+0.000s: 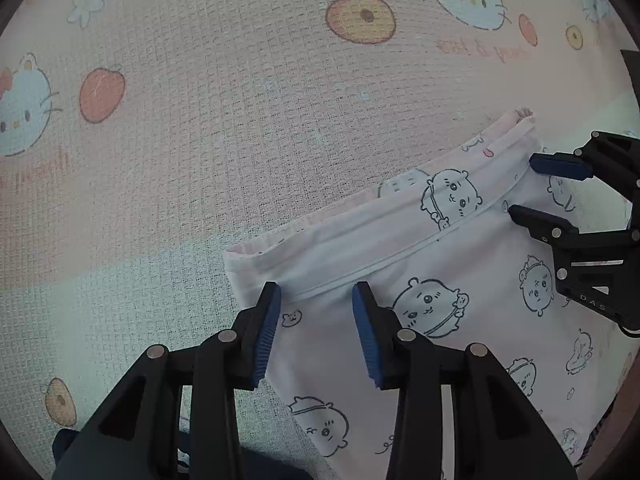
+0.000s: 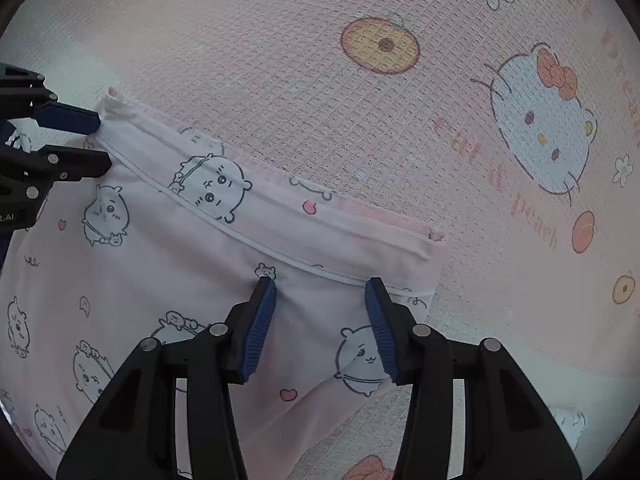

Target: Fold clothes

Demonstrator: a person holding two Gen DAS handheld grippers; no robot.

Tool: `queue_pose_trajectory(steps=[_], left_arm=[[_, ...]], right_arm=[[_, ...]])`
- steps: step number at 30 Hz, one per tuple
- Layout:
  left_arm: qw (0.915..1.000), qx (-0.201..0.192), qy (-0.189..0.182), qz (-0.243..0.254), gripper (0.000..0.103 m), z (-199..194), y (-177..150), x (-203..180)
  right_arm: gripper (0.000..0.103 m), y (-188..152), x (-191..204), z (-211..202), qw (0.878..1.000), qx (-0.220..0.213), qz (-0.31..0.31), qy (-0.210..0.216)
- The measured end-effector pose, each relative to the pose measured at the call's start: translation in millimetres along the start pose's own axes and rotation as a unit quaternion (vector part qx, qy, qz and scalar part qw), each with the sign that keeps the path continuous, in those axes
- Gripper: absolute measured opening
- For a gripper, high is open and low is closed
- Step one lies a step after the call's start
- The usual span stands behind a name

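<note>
Grippers point(image 1: 316, 300) point(image 2: 320, 294) over pink shorts point(image 1: 400, 248)

Two wrist fisheyes, both close above the same hem edge of a pale printed garment point(image 1: 400, 264).

The left wrist view looks forward and down between the left tongs point(image 1: 316, 292), with the right tongs point(image 1: 520, 188) entering from its right edge. The right wrist view looks down between its own tongs at the opposite corner, the left tongs point(image 2: 102, 140) entering from its left edge. Both share the hem band and the cartoon-print sheet point(image 2: 400, 120) beneath.
</note>
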State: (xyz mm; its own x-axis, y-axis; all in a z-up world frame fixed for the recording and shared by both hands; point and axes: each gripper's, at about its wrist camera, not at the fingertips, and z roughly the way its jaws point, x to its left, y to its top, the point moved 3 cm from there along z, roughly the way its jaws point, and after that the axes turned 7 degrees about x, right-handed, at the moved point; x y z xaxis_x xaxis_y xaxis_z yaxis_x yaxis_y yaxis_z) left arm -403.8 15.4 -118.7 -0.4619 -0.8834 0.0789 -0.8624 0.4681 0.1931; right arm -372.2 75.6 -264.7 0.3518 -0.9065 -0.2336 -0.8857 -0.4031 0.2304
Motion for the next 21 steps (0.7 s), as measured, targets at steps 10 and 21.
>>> queue_pose_trajectory(steps=[10,21], left_arm=[[0.9998,-0.005,-0.019,-0.009,0.041,2.2,10.3,14.9],[0.9981,-0.041,-0.027,-0.038,0.043,-32.6,26.9,43.1]], right_arm=[[0.048,12.7,-28.5,8.4,0.997,-0.011,0.066,0.045],[0.05,-28.5,-19.1,-34.9,0.992,-0.007,0.109,0.07]])
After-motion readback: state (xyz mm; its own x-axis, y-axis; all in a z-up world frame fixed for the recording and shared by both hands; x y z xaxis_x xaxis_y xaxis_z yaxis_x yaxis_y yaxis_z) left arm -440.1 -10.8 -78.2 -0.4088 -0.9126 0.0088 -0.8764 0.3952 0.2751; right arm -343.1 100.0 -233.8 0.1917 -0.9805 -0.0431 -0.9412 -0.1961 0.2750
